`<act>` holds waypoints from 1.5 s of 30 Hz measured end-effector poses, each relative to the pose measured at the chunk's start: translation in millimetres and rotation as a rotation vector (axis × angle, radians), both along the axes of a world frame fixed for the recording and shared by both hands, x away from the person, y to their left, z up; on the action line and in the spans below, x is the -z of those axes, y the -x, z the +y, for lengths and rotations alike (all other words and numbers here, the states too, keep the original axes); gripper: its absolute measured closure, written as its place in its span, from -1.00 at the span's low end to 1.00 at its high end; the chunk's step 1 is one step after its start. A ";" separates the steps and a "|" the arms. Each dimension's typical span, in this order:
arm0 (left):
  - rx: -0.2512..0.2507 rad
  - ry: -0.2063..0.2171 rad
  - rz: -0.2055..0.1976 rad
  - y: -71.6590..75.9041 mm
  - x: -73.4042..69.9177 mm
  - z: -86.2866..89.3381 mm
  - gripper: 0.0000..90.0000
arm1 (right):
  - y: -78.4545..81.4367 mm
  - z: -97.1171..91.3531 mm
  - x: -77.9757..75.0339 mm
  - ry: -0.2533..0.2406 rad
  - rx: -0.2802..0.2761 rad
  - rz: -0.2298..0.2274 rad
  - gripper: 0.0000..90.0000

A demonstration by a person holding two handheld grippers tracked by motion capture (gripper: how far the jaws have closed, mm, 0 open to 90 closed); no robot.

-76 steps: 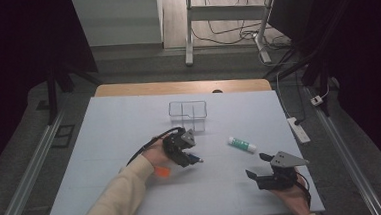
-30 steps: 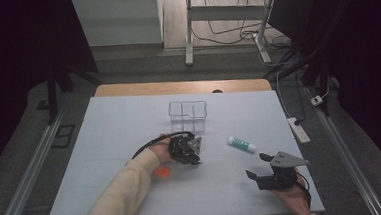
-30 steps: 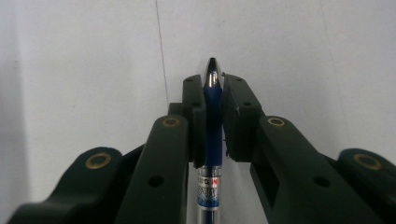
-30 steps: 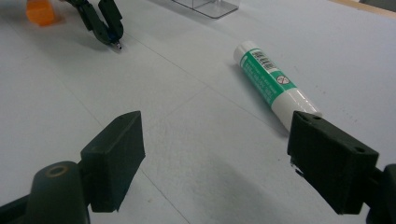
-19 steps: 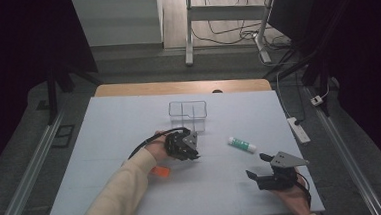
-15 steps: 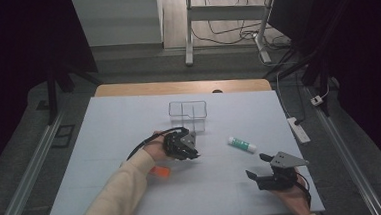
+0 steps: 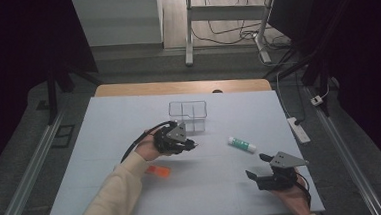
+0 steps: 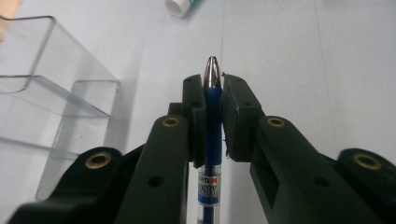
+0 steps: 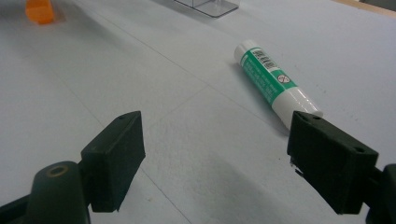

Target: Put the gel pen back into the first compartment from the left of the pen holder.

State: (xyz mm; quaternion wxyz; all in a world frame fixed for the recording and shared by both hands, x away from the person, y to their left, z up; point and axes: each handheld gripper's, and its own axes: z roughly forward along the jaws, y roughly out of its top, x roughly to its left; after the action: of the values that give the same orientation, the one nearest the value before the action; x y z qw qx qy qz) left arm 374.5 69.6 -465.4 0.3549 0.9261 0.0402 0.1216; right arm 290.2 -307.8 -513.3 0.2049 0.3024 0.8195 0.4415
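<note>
My left gripper (image 7: 190, 144) is held a little above the white table, just in front of a clear plastic organizer (image 7: 188, 115). It is shut on a blue pen (image 8: 212, 119) whose silver tip pokes out beyond the pads; the organizer (image 8: 51, 93) stands to the left in the left gripper view. My left gripper (image 8: 214, 86) points toward the cap of a green and white glue stick (image 8: 183, 5). The glue stick (image 7: 242, 144) lies right of centre. My right gripper (image 7: 257, 166) rests near the front right, open, with the glue stick (image 9: 275, 81) lying just beyond its right pad.
A small orange piece (image 7: 158, 171) lies on the table beside the left sleeve, and it shows far off as the orange piece (image 9: 39, 10) in the right gripper view. A power strip (image 7: 299, 129) lies on the floor past the table's right edge. Bare white table (image 7: 105, 142) spreads to the left.
My left gripper has lifted and drifted slightly toward the organizer with the pen still in it. The right gripper has stayed where it was.
</note>
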 end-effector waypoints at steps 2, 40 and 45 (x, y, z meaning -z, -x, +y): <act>-0.016 0.017 -0.002 0.5 -1.8 3.8 0.78 | 0.0 0.0 -0.1 0.000 0.000 0.000 -0.59; -0.197 0.255 -0.023 13.5 -18.2 32.2 0.77 | 1.5 -0.1 -2.0 -0.009 -0.002 -0.008 -0.59; -0.216 0.294 -0.022 12.9 -20.9 36.6 0.77 | 1.2 0.0 -1.9 -0.010 -0.005 -0.010 -0.59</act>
State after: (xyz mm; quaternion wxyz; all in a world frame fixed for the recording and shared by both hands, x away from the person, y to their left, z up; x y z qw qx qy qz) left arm 361.6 106.2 -444.5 0.4718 0.8532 0.1527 0.1618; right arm 289.0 -307.8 -511.4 0.2065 0.2990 0.8171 0.4475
